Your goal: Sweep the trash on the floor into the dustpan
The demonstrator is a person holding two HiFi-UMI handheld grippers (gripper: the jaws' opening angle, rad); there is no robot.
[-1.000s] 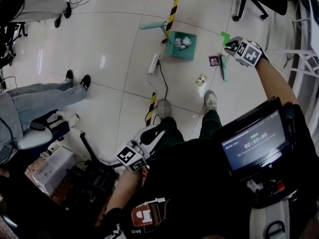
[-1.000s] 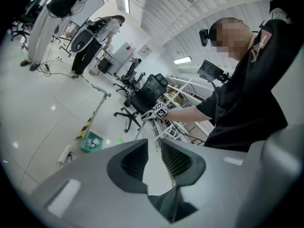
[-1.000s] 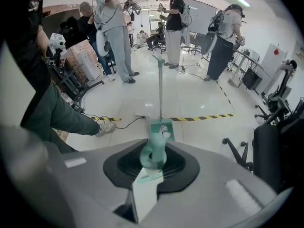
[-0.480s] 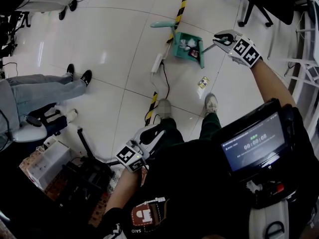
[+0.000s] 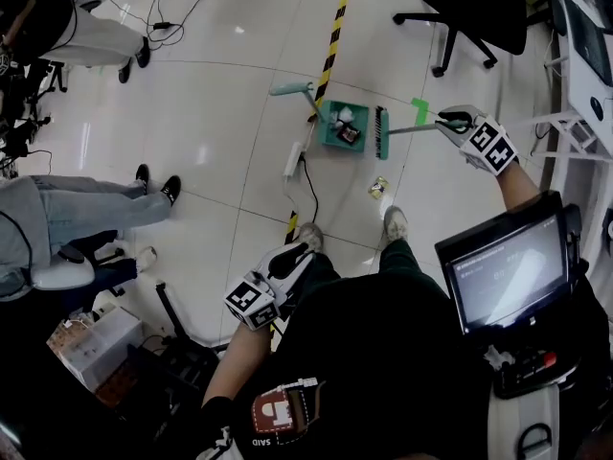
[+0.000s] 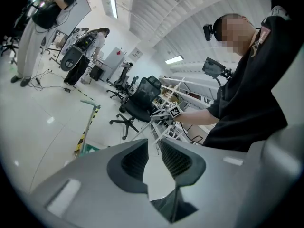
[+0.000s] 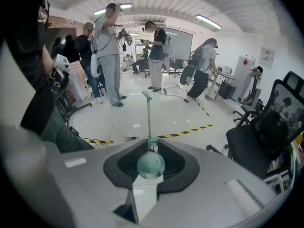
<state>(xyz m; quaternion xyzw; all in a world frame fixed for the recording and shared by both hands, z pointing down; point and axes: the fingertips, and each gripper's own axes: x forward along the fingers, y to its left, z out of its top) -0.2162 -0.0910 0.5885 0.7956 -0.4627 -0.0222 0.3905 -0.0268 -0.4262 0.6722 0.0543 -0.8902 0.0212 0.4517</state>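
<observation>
Standing on a pale tiled floor beside a strip of yellow-and-black hazard tape (image 5: 332,27), a teal dustpan (image 5: 330,127) holds crumpled white trash (image 5: 345,116) and a small dark wrapper (image 5: 351,134). Its long handle (image 5: 290,88) rises from the far side. A green broom (image 5: 381,132) has its dark bristled head just beside the pan's right edge. Its thin handle runs right to the right gripper (image 5: 458,120), whose jaws are clamped on the handle's rounded green end. The left gripper (image 5: 299,253) is held low near the person's waist, well apart from the pan, its jaws slightly apart with nothing between them. A small yellowish wrapper (image 5: 378,188) lies on the floor between the pan and the person's shoes.

A second ago the dark wrapper lay on the floor to the right of the pan and the broom was further right; now the wrapper is inside the pan. The yellowish wrapper is still on the floor.
</observation>
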